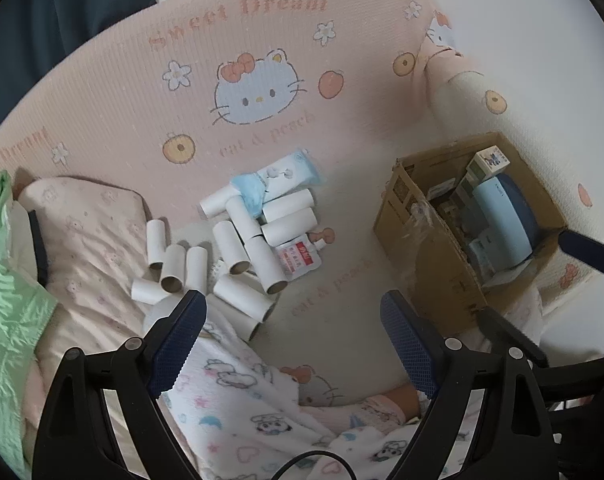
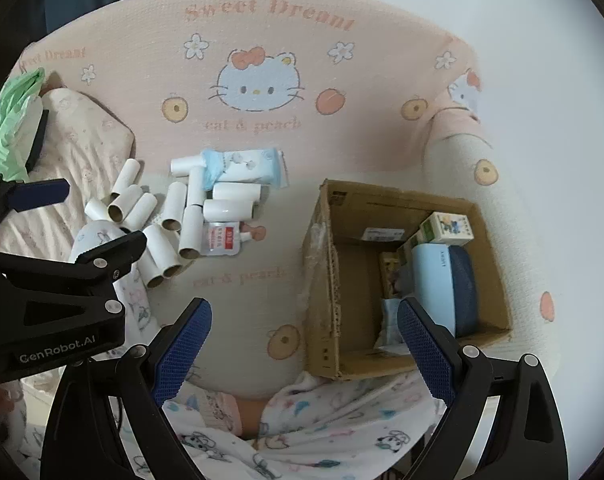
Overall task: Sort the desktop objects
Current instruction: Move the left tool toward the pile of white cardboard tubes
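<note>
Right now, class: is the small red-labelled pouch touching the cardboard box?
Apart. The right wrist view shows bare mat between the pouch and the cardboard box.

- Bed sheet (image 1: pixel 114 92): woven cloth, fine ribbed texture, matt, printed.
- Tubes (image 1: pixel 230 248): white paper outside, brown cardboard inside, matt.
- Box (image 2: pixel 321 280): brown corrugated cardboard, ragged torn edge, strip of glossy clear tape.
- Pouch (image 1: pixel 298 258): glossy plastic film.
- Wipes pack (image 1: pixel 290 174): soft plastic wrap, slight sheen.
- Left gripper (image 1: pixel 294 340): black matt plastic; blue pads (image 1: pixel 178 344) knurled, rubbery.
- Green cloth (image 1: pixel 6 280): crinkled, faint sheen.
</note>
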{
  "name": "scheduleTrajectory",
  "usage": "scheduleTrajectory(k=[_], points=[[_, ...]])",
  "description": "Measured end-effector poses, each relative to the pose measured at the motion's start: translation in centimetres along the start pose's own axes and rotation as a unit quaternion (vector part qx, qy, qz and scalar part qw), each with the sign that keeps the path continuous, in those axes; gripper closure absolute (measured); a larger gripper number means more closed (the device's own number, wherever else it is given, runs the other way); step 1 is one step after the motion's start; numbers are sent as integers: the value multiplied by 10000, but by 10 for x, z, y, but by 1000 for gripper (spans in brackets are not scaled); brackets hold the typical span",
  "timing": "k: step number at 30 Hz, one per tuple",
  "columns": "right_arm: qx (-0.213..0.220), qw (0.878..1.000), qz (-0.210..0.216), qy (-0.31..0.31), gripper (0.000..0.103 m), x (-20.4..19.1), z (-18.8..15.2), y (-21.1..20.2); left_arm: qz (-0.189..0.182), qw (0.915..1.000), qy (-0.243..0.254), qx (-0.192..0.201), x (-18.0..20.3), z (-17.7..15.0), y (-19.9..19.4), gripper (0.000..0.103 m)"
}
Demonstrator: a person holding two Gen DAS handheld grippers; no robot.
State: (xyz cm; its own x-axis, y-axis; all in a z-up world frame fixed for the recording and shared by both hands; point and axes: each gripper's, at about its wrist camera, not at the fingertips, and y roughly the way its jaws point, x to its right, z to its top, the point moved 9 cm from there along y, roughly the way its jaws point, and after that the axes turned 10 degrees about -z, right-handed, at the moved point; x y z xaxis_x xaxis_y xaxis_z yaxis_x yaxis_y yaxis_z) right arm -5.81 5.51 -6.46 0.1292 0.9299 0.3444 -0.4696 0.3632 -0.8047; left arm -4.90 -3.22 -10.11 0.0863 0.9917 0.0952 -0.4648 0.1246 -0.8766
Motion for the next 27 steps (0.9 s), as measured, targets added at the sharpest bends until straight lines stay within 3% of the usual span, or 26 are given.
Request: scheduleTrajectory(k=[8, 10, 16, 22, 27], points=[[-115, 9997, 209, 18, 9, -16, 8, 17, -215, 9990, -325, 208, -17, -2, 14, 12], [-84, 9996, 275, -29, 9, -24, 10, 23, -235, 9984, -439, 268, -25, -4, 22, 20], [92, 9989, 410, -214, 10, -50, 20, 43, -547, 9928, -898, 567, -55, -13, 50, 28], [339, 9965, 728, -226, 10, -73, 33, 63, -316, 9873, -847, 1307, -85, -19, 72, 29], [370, 9942, 937, -372, 10, -98, 41, 84, -131, 9876, -907, 1275, -108, -21, 95, 29]])
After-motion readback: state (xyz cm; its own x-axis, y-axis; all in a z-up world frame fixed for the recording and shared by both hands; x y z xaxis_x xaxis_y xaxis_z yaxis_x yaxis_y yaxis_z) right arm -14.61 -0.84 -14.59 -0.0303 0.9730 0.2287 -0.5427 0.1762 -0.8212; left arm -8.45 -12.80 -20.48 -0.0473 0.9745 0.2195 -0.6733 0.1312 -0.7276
